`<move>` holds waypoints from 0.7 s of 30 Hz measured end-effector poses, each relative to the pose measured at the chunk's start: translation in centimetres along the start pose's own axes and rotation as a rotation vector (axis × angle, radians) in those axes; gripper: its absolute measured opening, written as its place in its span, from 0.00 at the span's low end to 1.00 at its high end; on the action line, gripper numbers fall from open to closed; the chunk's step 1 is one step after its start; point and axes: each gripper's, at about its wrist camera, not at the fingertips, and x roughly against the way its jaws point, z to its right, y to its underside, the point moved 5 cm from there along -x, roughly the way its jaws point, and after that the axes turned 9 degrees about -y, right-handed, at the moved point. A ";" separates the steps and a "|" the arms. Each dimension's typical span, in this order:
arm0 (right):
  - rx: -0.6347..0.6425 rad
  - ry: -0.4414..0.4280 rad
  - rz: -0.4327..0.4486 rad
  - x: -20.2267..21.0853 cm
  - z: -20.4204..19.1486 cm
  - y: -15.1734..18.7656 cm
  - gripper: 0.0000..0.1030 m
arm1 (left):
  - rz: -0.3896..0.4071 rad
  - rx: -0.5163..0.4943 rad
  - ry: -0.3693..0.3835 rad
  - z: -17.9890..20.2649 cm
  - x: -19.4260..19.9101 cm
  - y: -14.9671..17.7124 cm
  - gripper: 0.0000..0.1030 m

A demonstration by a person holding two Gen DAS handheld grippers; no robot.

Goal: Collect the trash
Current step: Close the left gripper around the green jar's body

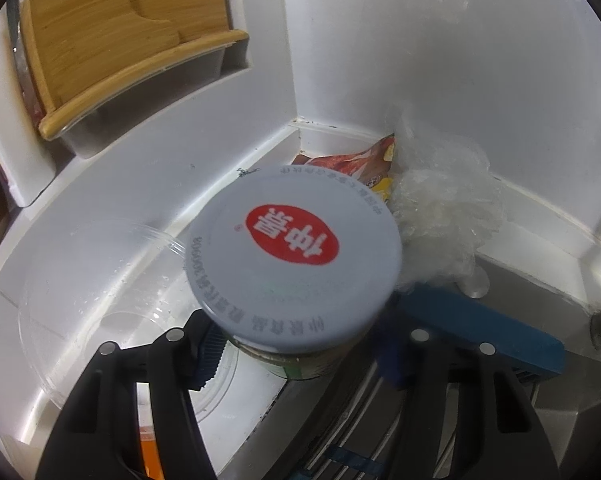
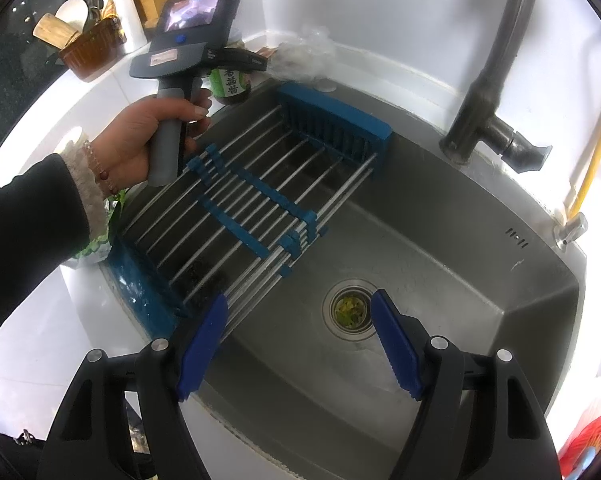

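Observation:
A glass jar with a white lid and red logo (image 1: 294, 264) stands at the sink's back left corner. My left gripper (image 1: 300, 360) is shut on it, a blue pad on each side just under the lid. The right wrist view shows the same jar (image 2: 231, 82) with its green label, under the left gripper, which a hand (image 2: 140, 140) holds. Behind the jar lie a red snack wrapper (image 1: 352, 164) and crumpled clear plastic (image 1: 440, 208). My right gripper (image 2: 300, 340) hangs open over the steel sink (image 2: 460, 280), with nothing between its fingers.
A blue roll-up drying rack (image 2: 260, 184) spans the sink's left half. Green scraps sit in the drain (image 2: 350, 312). The dark faucet (image 2: 496, 76) rises at the back right. A clear plastic lid (image 1: 100, 280) lies left of the jar. A bamboo holder (image 1: 112, 40) fills a wall niche.

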 end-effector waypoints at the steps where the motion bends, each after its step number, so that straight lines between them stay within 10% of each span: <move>1: 0.002 -0.001 0.000 0.0 0.0 0.0 0.70 | 0.003 0.004 -0.002 -0.1 0.0 -0.2 0.59; 21: 0.021 -0.018 0.008 0.2 -1.0 0.3 0.70 | 0.071 0.060 -0.008 -2.2 3.8 -2.1 0.59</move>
